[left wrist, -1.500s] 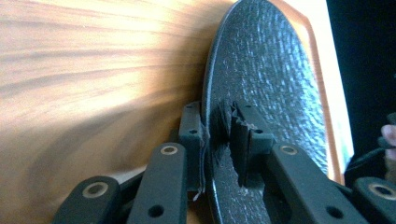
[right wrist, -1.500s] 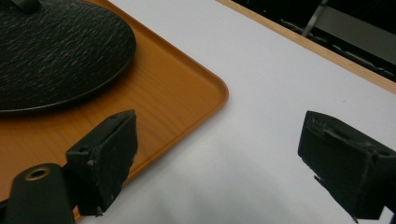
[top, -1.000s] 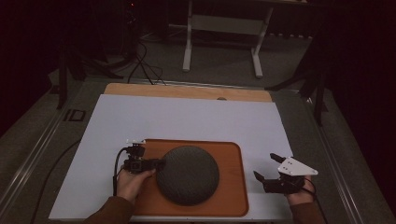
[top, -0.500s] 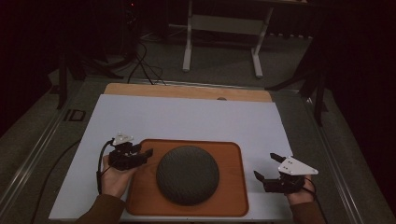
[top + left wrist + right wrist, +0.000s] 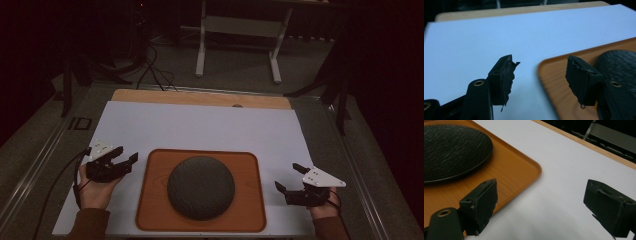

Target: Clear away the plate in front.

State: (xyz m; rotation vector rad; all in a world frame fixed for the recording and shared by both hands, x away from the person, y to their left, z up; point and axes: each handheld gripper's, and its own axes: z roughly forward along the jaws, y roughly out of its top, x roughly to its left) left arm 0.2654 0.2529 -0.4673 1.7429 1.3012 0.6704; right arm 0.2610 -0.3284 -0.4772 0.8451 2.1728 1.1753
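Plate (image 5: 201,187) seated centre of tray (image 5: 150,210); both grippers being held off to the sides, nothing gripped.

Left gripper (image 5: 127,162) is being held just beside the tray's left edge, jaws apart and empty; right gripper (image 5: 289,179) is being held near the right edge, jaws wide apart, also empty. If the tray is being lifted next, opposite rims should be taken at matching height and clamped squarely, so the plate is being kept level on the white mat (image 5: 200,130).
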